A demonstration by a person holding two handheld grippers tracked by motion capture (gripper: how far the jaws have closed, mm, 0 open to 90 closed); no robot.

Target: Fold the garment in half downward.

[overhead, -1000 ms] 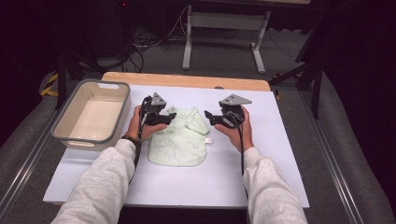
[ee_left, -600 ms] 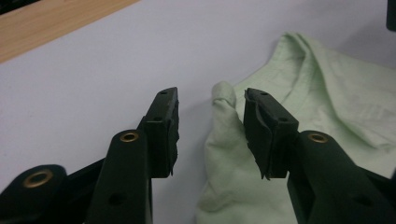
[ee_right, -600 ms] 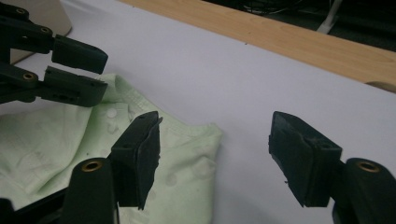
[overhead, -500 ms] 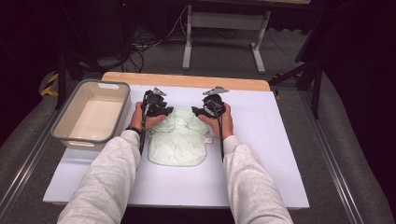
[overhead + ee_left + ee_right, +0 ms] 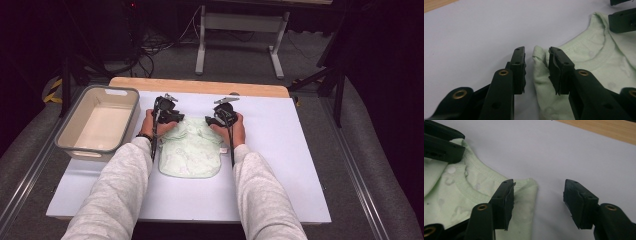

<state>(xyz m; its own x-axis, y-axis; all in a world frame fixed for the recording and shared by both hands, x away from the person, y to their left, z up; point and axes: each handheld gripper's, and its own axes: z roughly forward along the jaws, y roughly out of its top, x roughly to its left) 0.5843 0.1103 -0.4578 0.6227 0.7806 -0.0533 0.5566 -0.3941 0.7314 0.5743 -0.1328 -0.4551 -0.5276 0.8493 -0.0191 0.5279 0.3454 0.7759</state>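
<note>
A pale green baby shirt (image 5: pixel 190 150) lies flat on the white table sheet, neck away from me. My left gripper (image 5: pixel 173 123) is low at its upper left shoulder. In the left gripper view the jaws (image 5: pixel 537 50) have just been closing with the shoulder corner (image 5: pixel 540 57) between them; one pad touches the cloth and a gap shows at the other. My right gripper (image 5: pixel 216 123) is at the upper right shoulder. Its jaws (image 5: pixel 539 182) have also been closing but stand wide, one pad over the cloth (image 5: pixel 524 192) and the other on the bare sheet.
A grey plastic bin (image 5: pixel 120 92) stands empty at the left of the sheet. The wooden table edge (image 5: pixel 200 86) runs along the far side. Bare white sheet (image 5: pixel 300 150) lies to the right and in front of the shirt.
Both hands have come down and inward onto the shirt's top corners. The right hand moved left, and the grey plates on the grippers have tipped forward.
</note>
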